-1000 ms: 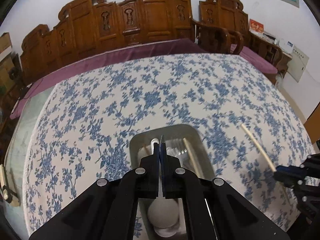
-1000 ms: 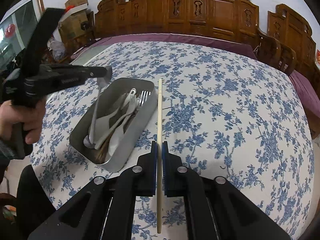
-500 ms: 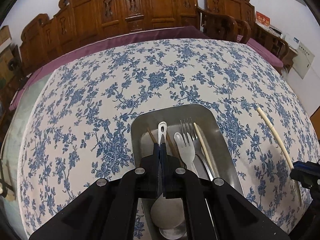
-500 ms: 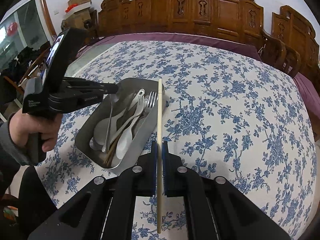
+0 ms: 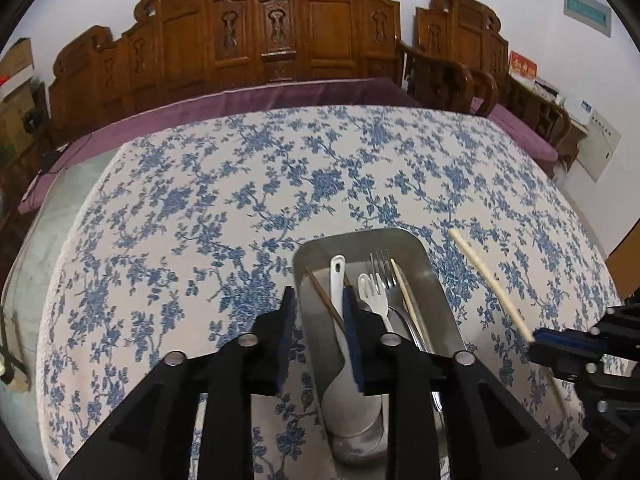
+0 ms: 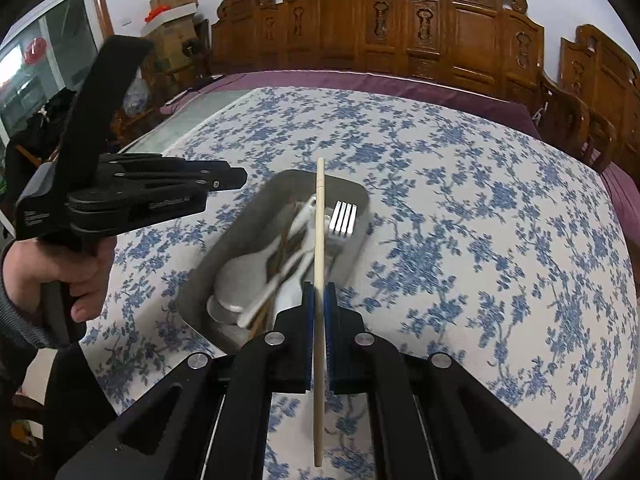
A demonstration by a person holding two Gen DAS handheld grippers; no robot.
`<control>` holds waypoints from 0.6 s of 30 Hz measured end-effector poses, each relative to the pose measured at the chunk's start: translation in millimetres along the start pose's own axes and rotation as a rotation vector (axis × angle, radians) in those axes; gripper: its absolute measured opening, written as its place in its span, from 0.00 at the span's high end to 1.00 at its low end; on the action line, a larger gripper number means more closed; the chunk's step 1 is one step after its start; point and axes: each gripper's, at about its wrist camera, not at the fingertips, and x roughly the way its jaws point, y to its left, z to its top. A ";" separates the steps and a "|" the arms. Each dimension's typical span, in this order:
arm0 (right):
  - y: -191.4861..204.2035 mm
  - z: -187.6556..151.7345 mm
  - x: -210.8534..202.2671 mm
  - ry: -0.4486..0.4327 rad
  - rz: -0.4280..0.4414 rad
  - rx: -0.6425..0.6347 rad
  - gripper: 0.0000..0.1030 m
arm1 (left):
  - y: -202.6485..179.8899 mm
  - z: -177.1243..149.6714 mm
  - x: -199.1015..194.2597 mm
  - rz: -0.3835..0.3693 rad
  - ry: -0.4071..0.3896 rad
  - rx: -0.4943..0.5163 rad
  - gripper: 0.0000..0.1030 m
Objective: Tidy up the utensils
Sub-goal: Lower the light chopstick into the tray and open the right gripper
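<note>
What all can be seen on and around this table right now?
Tablecloth: one, white with blue flowers, covering the table.
Tray: one, grey metal, on the cloth.
Fork: one, silver, in the tray.
Plastic fork: one, white, beside it.
Spoon: one, white, in the tray.
Chopstick: one, pale, held above the tray.
Chairs: several, carved brown wood, behind.
Left gripper: black, open.
Right gripper: black, pinching the chopstick.
Hand: one, holding the left gripper.

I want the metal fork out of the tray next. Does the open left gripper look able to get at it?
Probably yes: the left gripper hangs open over the tray, and the fork's tines lie uncovered.
</note>
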 end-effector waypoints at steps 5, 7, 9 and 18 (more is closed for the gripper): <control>14.9 10.5 11.7 0.000 0.025 0.003 0.94 | 17.7 -6.0 -14.9 0.005 -0.018 -0.024 0.69; 20.6 15.9 19.5 0.002 0.035 0.008 0.94 | 25.2 -9.8 -19.8 0.009 -0.025 -0.033 0.65; 25.1 20.5 26.4 0.004 0.044 0.015 0.94 | 31.2 -13.1 -22.8 0.014 -0.026 -0.038 0.62; 28.6 32.7 65.6 0.031 0.079 0.110 0.94 | 57.2 -31.0 -32.7 0.035 -0.027 -0.060 0.44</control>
